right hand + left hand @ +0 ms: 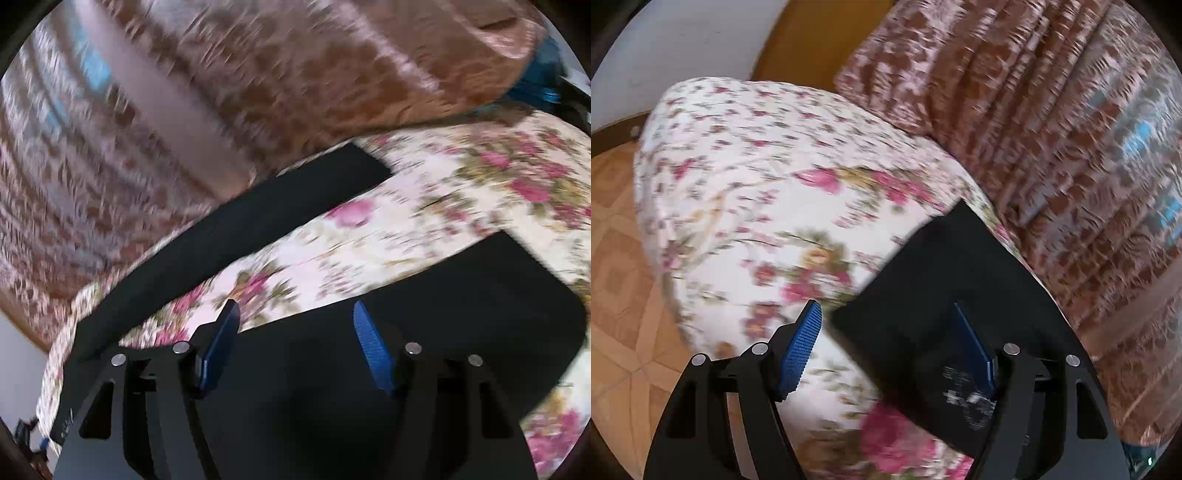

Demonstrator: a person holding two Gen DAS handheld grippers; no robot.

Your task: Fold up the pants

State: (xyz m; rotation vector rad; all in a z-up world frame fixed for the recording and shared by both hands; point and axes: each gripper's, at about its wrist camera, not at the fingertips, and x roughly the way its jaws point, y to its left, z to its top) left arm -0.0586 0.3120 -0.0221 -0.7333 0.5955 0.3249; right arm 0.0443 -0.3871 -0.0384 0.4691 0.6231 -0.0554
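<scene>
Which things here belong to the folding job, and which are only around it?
Job:
black pants
left gripper, jaws open
right gripper, jaws open

Only around:
floral bed cover
brown patterned curtain
tiled floor

Pretty bright, soft daylight, no harsh shadows. Both views are motion-blurred past the jaws, especially the curtain (1052,110) and floral bedspread (757,192). Heavy fisheye bending at the edges, black vignette corners.
</scene>
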